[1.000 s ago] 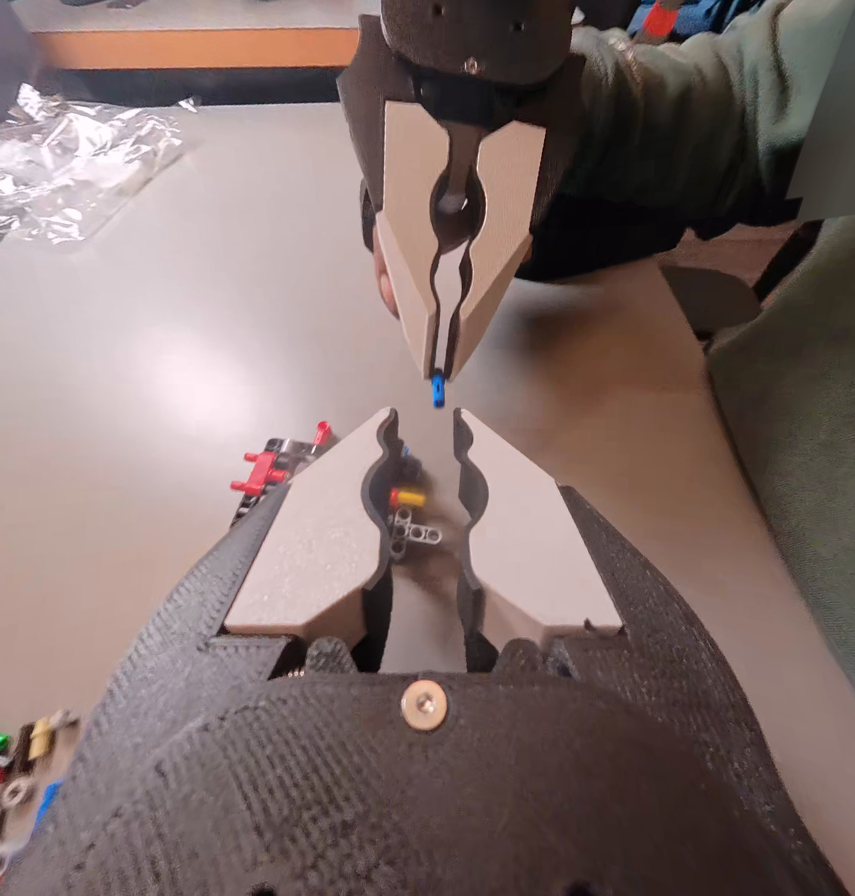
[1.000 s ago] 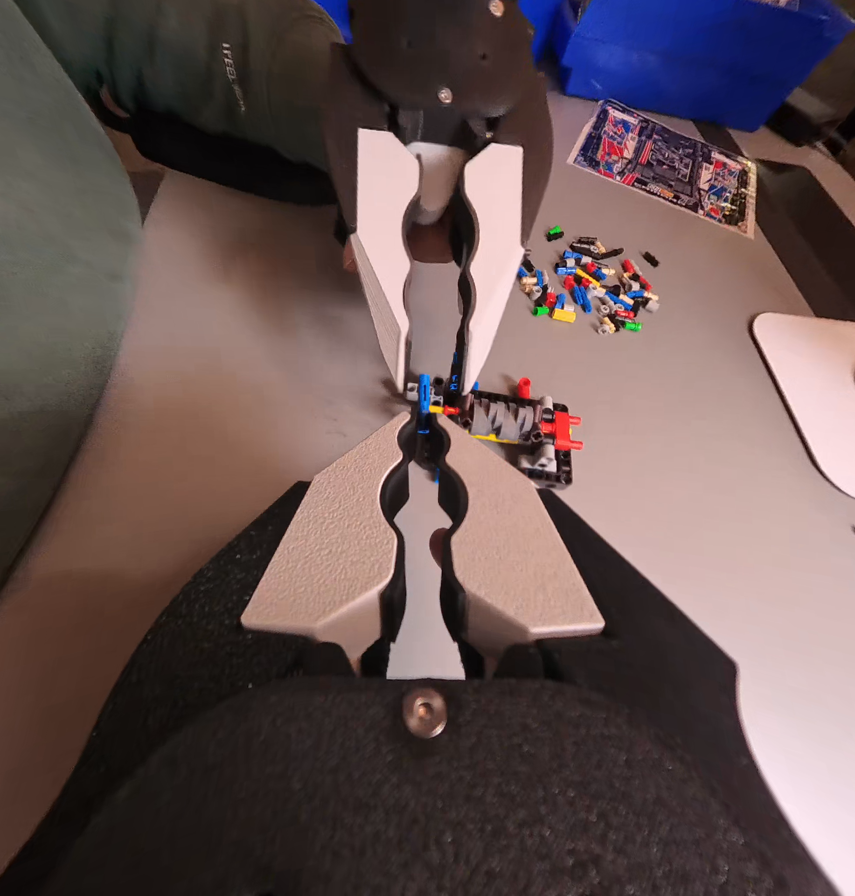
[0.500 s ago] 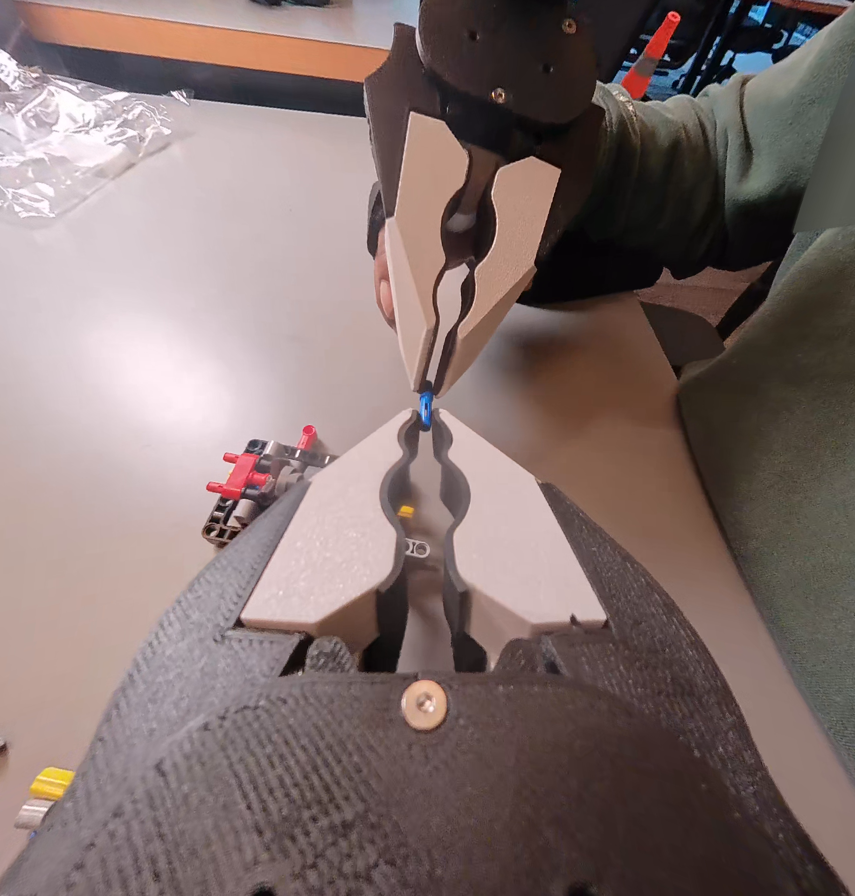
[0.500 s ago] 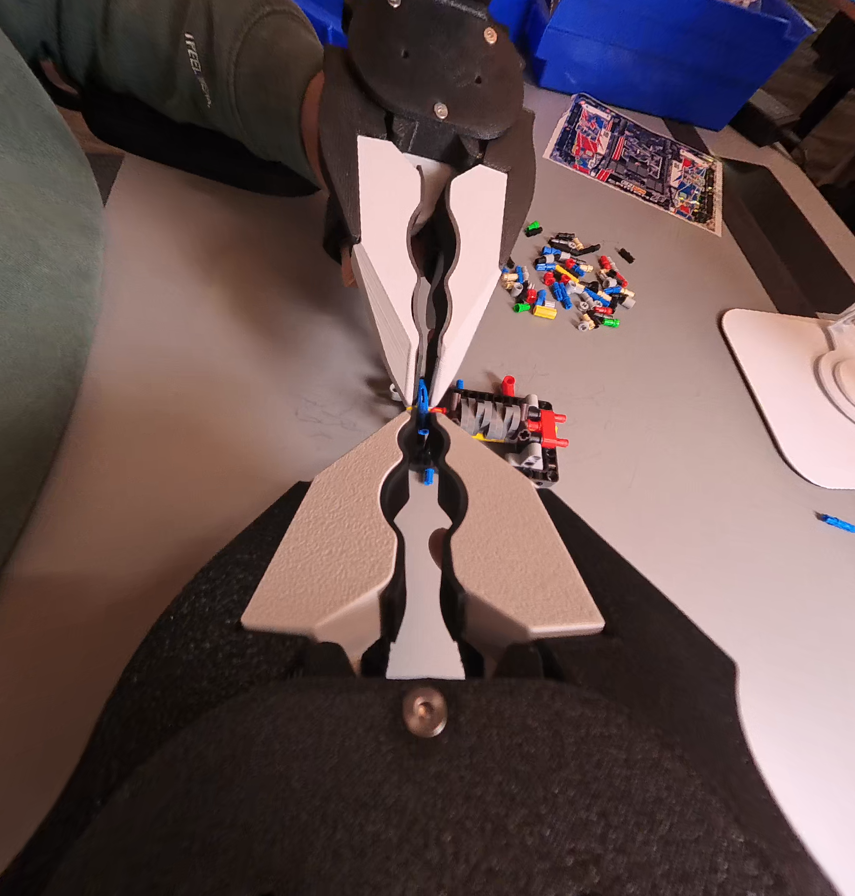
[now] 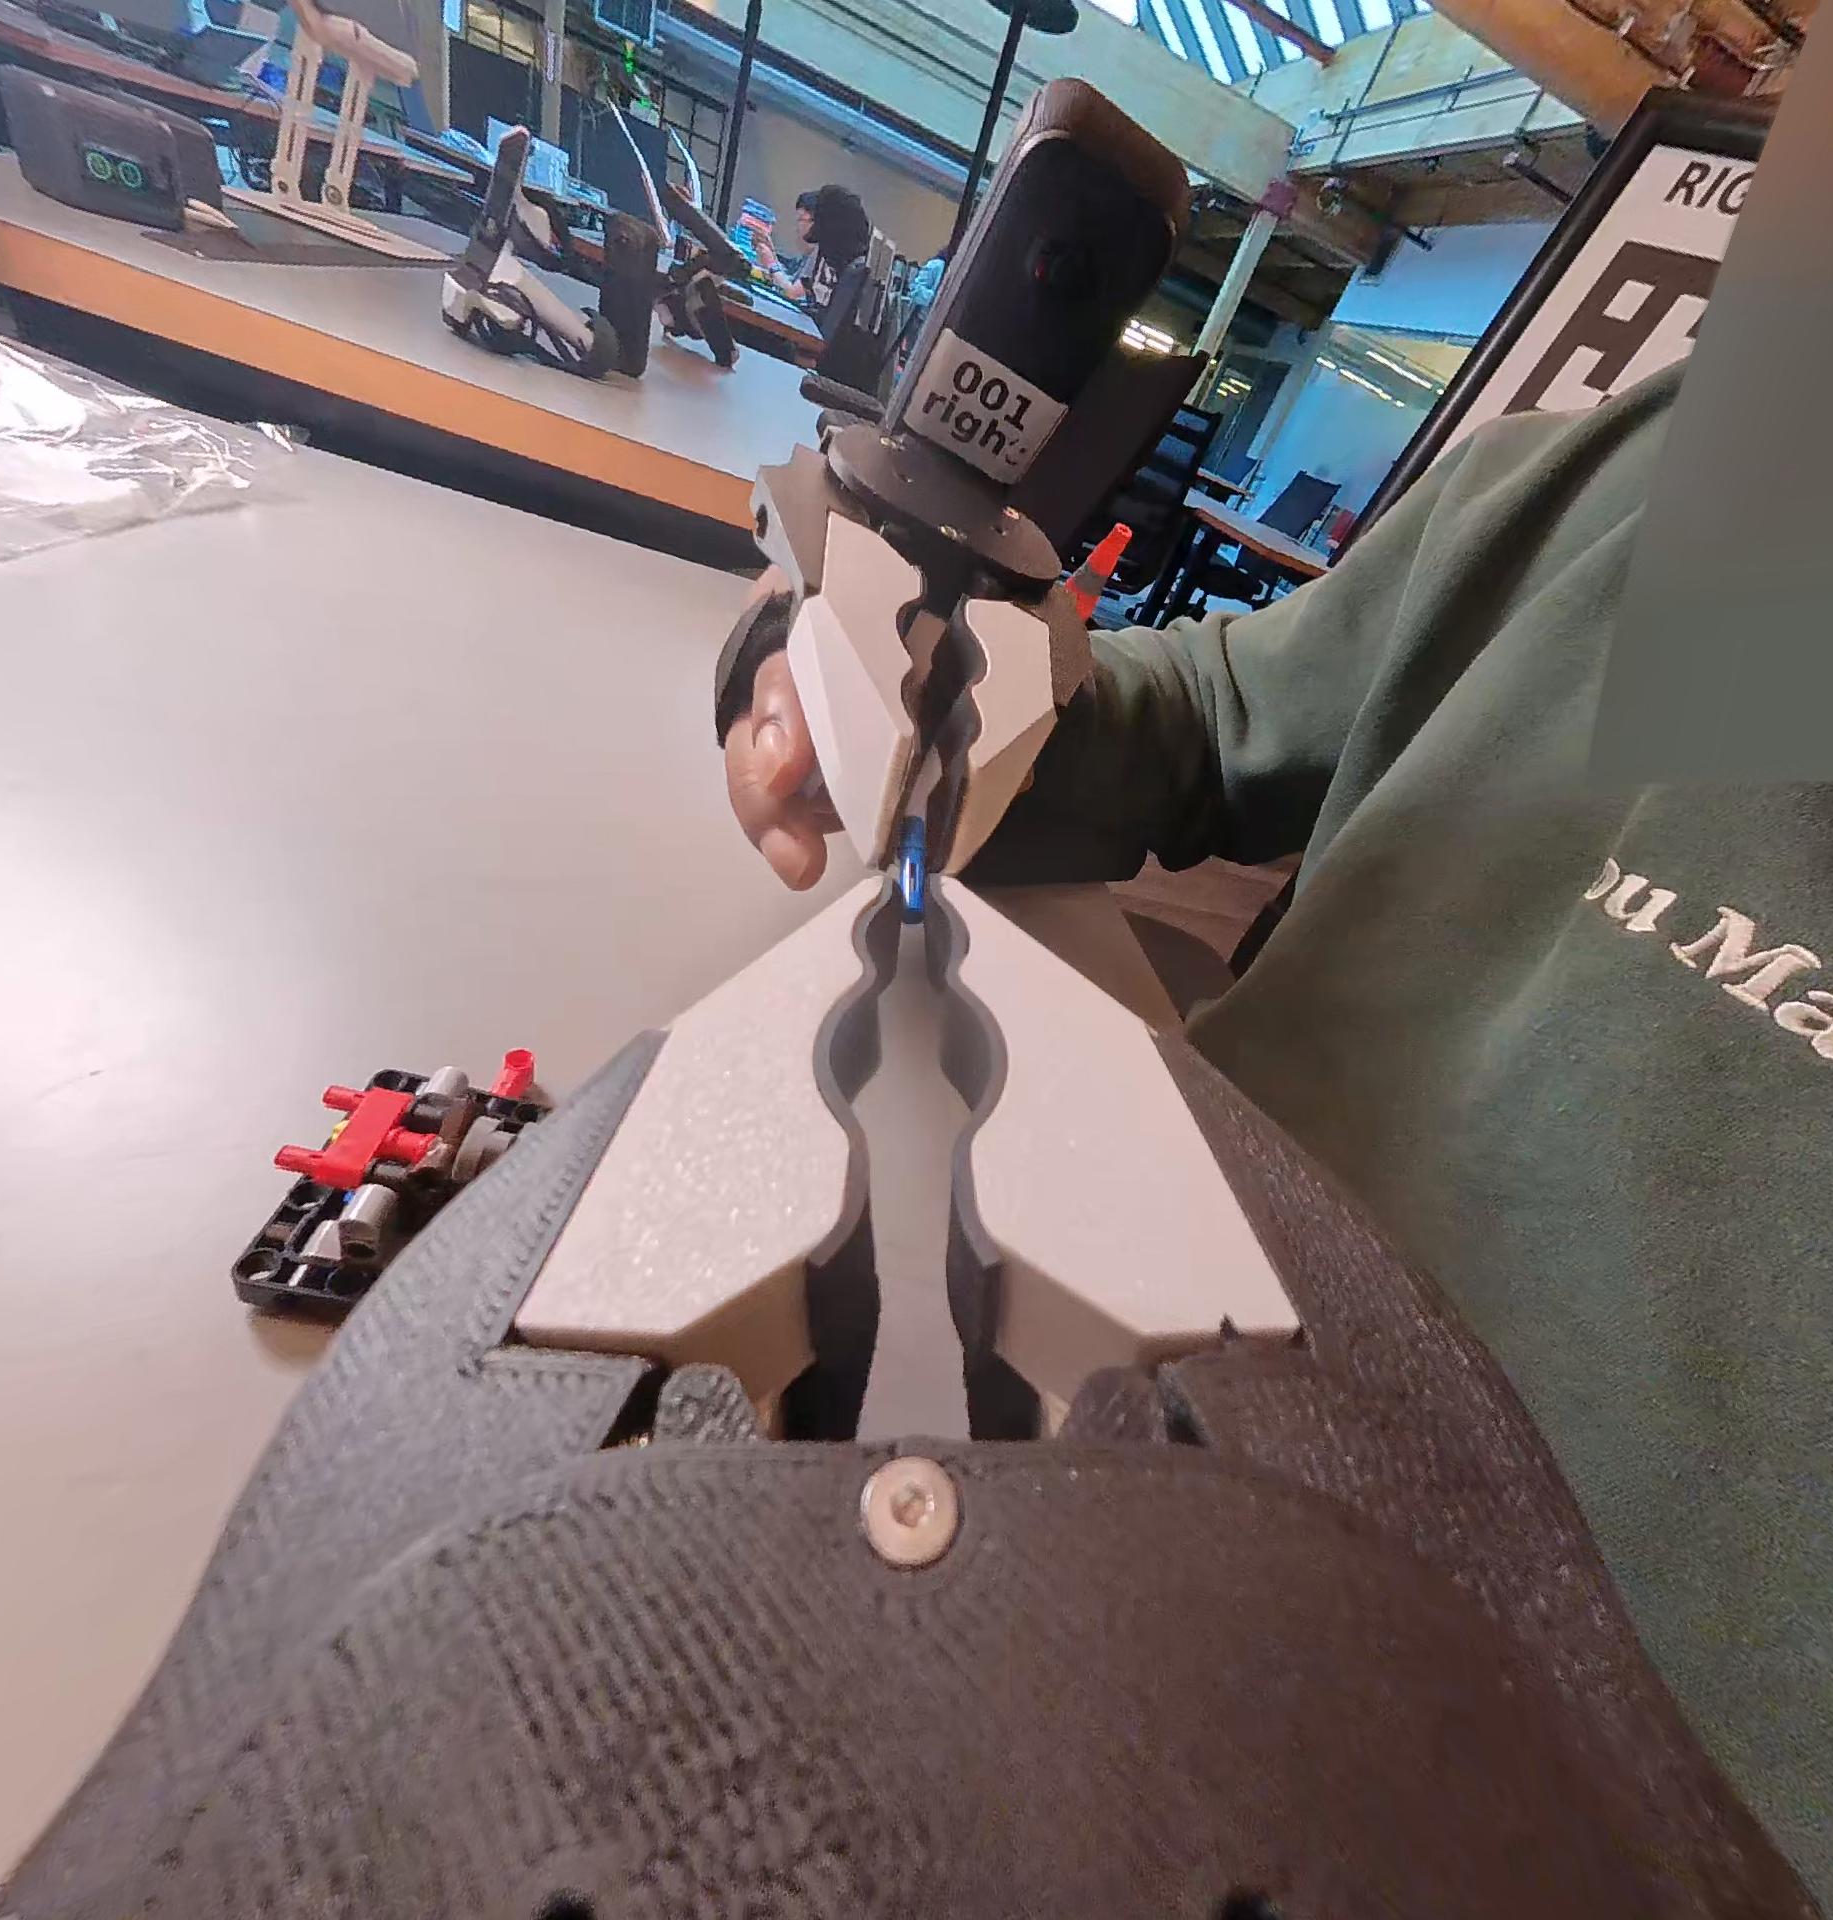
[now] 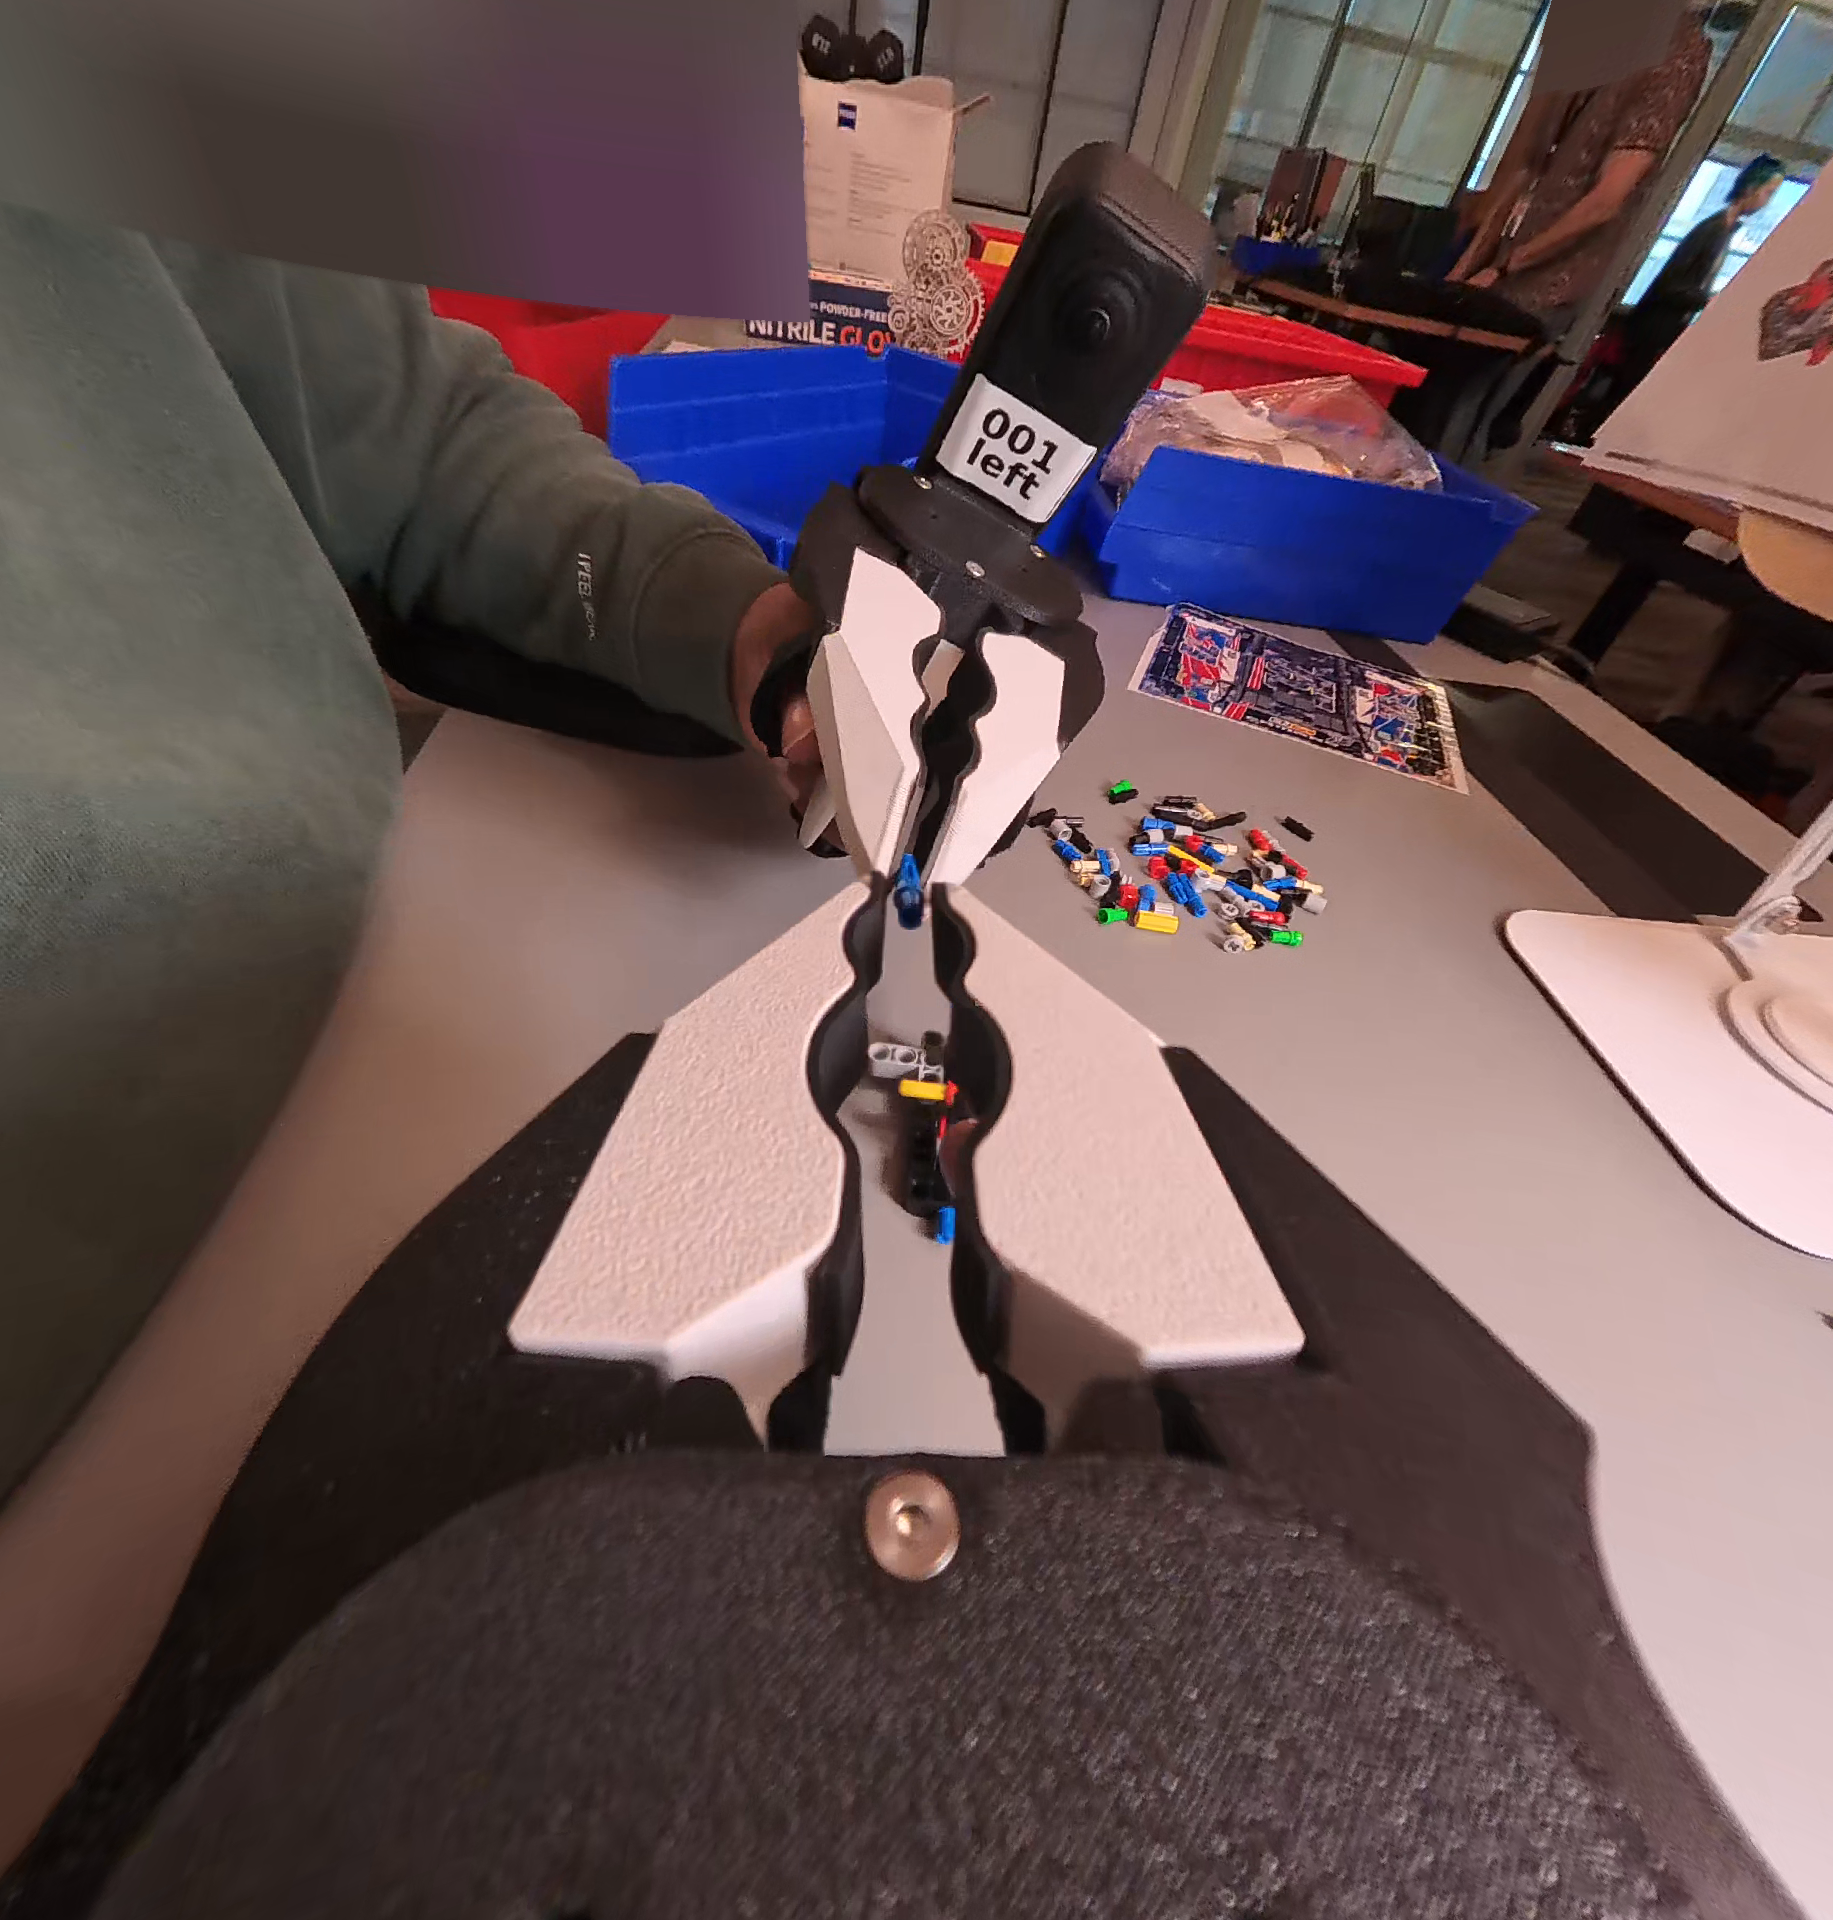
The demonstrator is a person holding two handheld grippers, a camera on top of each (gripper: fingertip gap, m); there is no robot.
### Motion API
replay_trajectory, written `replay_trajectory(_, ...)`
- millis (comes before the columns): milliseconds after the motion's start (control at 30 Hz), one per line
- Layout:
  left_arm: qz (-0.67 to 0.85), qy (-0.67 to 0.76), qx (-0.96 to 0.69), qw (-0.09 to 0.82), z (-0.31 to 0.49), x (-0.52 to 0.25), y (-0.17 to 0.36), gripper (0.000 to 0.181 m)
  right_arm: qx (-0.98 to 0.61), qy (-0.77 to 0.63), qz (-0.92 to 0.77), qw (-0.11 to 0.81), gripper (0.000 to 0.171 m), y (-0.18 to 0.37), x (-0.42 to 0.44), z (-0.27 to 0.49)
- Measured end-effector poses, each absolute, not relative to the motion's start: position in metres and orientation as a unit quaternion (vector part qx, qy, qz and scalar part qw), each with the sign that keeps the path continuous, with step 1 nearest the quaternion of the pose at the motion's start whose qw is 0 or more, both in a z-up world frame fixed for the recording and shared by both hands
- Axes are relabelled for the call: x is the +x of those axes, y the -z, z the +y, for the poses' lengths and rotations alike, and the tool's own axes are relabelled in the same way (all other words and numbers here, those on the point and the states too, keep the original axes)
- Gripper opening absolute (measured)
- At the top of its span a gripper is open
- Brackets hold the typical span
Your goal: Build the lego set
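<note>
A small blue pin (image 5: 912, 883) hangs in the air between the two grippers, which meet tip to tip above the grey table (image 5: 320, 779). My left gripper (image 5: 907, 899) is shut on the pin; it also shows in the right wrist view (image 6: 907, 868). My right gripper (image 6: 904, 904) has its jaws slightly apart around the pin's (image 6: 906, 894) other end; it also shows in the left wrist view (image 5: 917, 857). The partly built black, grey and red lego frame (image 5: 372, 1174) lies on the table below, and part of it shows through my right gripper's finger gap (image 6: 927, 1122).
A pile of loose small lego parts (image 6: 1192, 873) lies beyond the grippers, with a printed sheet (image 6: 1296, 686) and blue bins (image 6: 1307, 530) behind. A white stand base (image 6: 1670, 1060) is at the right. Clear plastic bags (image 5: 81, 447) lie far left. The person's green sweatshirt (image 5: 1514, 1143) is close by. The tips of both grippers are at nearly the same place.
My left gripper closed on the pin that the right one held. Both grippers then rose and tilted up from the table. The right jaws have parted slightly.
</note>
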State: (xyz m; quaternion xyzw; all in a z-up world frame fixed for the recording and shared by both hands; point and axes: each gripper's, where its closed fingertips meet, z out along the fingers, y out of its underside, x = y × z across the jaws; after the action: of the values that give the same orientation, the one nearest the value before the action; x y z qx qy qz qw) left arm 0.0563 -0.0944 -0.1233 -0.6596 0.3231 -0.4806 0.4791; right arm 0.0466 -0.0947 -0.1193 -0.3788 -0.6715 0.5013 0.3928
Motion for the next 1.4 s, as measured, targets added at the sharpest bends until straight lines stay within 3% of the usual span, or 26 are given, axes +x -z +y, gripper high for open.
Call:
replay_trajectory(333, 0.319, 0.471, -0.669, 0.478, -0.091, 0.056, 0.127, 0.003, -0.385, -0.489, -0.679, 0.389, 0.003, 0.124, 0.046, -0.092)
replay_trajectory(433, 0.329, 0.405, -0.699, 0.489, -0.080, 0.046, 0.139, 0.019, -0.395, -0.483, -0.674, 0.395, 0.003, 0.121, 0.049, -0.081)
replay_trajectory(600, 0.409, 0.274, -0.747, 0.448, -0.069, 0.043, 0.179, 0.025, -0.431, -0.485, -0.632, 0.424, 0.003, 0.105, 0.062, -0.039)
replay_trajectory(733, 0.467, 0.224, -0.758, 0.397, -0.070, 0.046, 0.204, 0.021, -0.450, -0.489, -0.620, 0.418, 0.003, 0.110, 0.065, -0.028)
replay_trajectory(933, 0.500, 0.177, -0.753, 0.390, -0.068, 0.045, 0.209, 0.010, -0.446, -0.478, -0.642, 0.401, 0.003, 0.122, 0.063, -0.035)
replay_trajectory(1100, 0.494, 0.185, -0.747, 0.405, -0.066, 0.045, 0.206, 0.006, -0.447, -0.481, -0.647, 0.388, 0.003, 0.129, 0.063, -0.038)
replay_trajectory(1400, 0.417, 0.325, -0.685, 0.501, -0.071, 0.054, 0.153, 0.005, -0.429, -0.501, -0.661, 0.358, 0.003, 0.134, 0.057, -0.064)
